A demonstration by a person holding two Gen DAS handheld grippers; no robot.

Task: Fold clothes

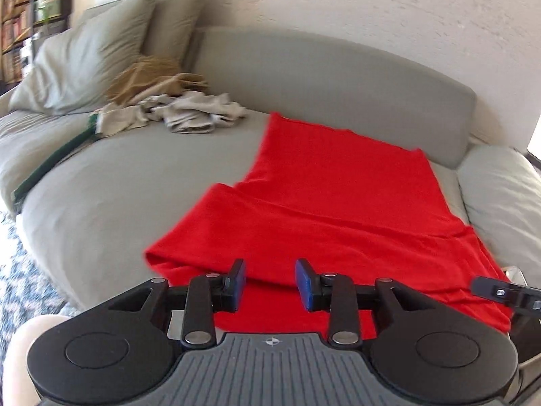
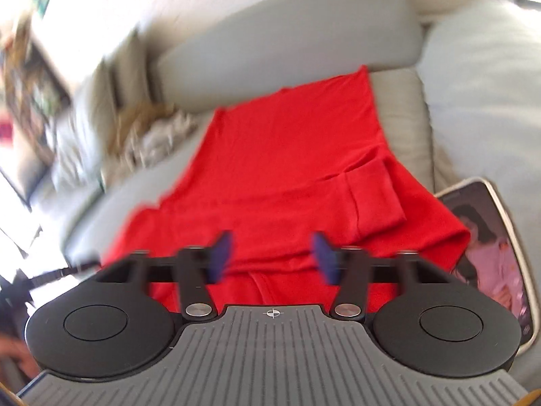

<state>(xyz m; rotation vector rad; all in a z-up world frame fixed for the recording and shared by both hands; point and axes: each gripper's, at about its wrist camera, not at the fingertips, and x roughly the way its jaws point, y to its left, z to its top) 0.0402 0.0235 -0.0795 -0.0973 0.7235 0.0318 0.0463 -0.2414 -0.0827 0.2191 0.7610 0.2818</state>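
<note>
A red garment (image 1: 338,203) lies spread on the grey sofa seat (image 1: 135,176), with a sleeve folded over its body. It also shows in the right wrist view (image 2: 287,169), with a folded sleeve at its right side. My left gripper (image 1: 270,284) is open and empty, just above the garment's near edge. My right gripper (image 2: 272,257) is open and empty over the garment's near part. The tip of the right gripper (image 1: 500,292) shows at the right edge of the left wrist view.
A pile of beige and brown clothes (image 1: 175,108) lies at the back left of the sofa, next to grey pillows (image 1: 94,54). A green strip (image 1: 57,155) lies along the seat's left edge. A picture cushion (image 2: 497,253) lies to the right of the garment. A patterned rug (image 1: 23,277) lies below.
</note>
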